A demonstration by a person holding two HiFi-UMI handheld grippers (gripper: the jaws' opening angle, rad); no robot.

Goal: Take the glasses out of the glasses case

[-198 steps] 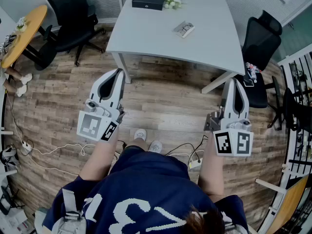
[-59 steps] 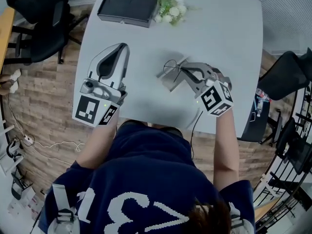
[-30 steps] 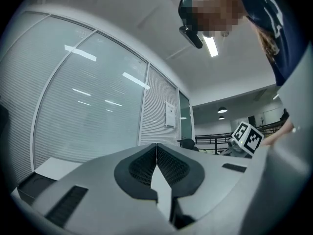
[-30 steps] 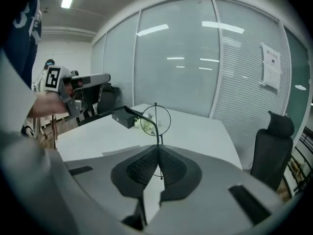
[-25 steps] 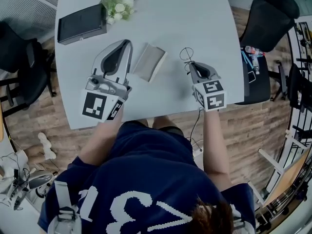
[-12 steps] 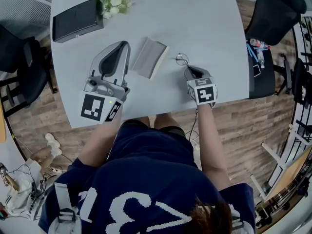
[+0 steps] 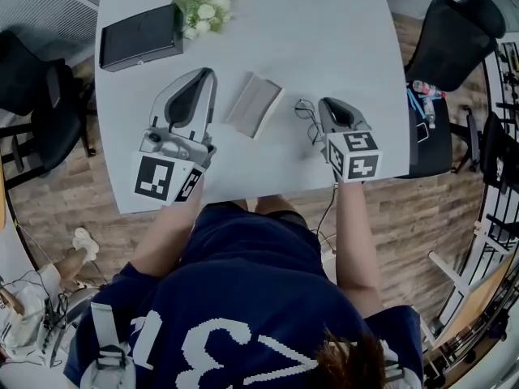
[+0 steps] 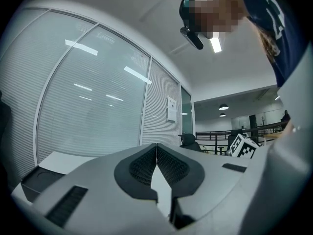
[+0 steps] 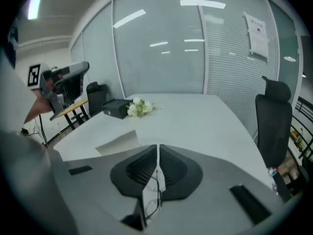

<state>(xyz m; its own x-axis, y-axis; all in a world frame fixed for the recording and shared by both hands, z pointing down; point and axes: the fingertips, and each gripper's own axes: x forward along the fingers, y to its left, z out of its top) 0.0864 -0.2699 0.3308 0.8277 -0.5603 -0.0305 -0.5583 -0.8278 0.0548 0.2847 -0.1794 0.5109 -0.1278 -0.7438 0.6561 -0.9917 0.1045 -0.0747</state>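
The thin wire glasses (image 7: 306, 118) lie on the white table (image 7: 324, 31), just right of the grey glasses case (image 7: 254, 105), which lies shut. My right gripper (image 7: 327, 104) hovers at the glasses' right side, pointing down at the table. Its jaws are opening. In the right gripper view (image 9: 158, 148) a narrow gap shows between them, and the glasses (image 9: 155, 199) show through it, with the case (image 9: 119, 142) ahead to the left. My left gripper (image 7: 206, 74) stays left of the case. Its jaws (image 8: 156, 148) meet with nothing between them.
A black box (image 7: 139, 37) and a small bunch of white flowers (image 7: 203, 8) lie at the table's far left. A black office chair (image 7: 450, 43) stands off the table's right corner. The table's near edge runs just behind both grippers.
The right gripper held the glasses above the table, dipped toward the person, then shifted slightly right; the glasses now lie on the table. The left gripper and the case kept still.
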